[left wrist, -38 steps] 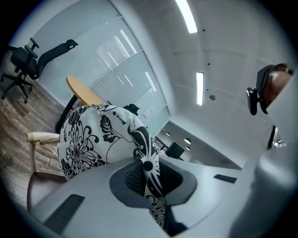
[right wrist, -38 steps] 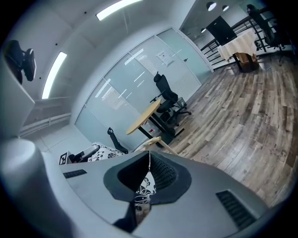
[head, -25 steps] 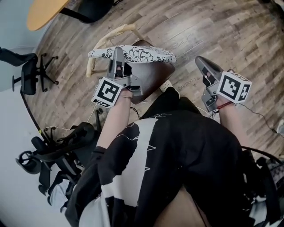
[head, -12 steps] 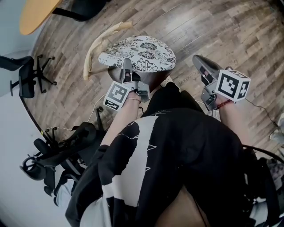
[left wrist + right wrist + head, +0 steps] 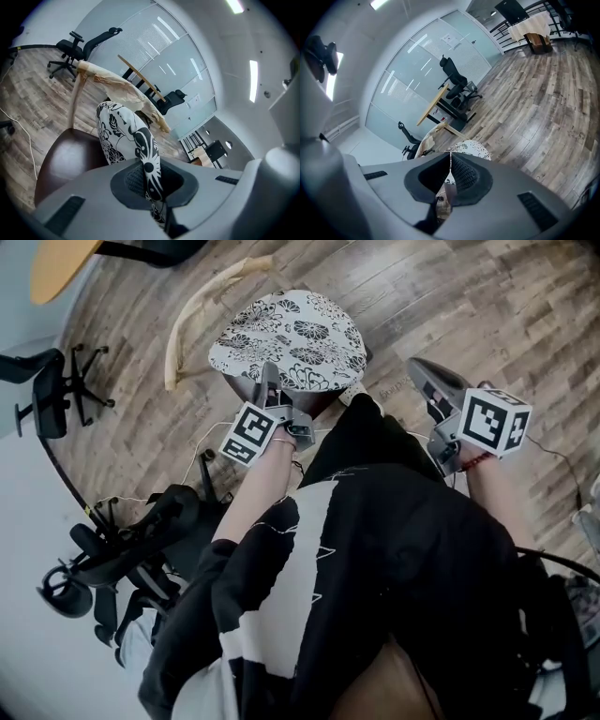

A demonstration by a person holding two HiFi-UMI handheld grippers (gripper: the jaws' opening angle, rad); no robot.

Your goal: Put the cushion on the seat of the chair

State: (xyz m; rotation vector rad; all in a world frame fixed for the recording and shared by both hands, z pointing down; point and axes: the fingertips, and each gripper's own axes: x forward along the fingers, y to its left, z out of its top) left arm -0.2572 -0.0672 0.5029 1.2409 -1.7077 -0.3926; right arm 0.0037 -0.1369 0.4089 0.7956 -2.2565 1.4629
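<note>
Cushion [image 5: 291,338]: over the chair [image 5: 70,159] seat, seemingly resting on it.
My left hand-held gripper [image 5: 270,376]: clamped on the cushion's near edge.
My right hand-held gripper [image 5: 424,374]: jaws together, empty, right of the chair.

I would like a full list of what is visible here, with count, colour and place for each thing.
cushion: one, white with black flowers, over the chair seat
chair: one, brown seat, pale backrest, before the person
office chairs: at least two, black, at the left
table: one, yellow top, upper left corner
floor: grey-brown wood
top: one, black and white, foreground
left gripper: grey, jaws shut on the cushion's edge
right gripper: grey, jaws shut, empty
</note>
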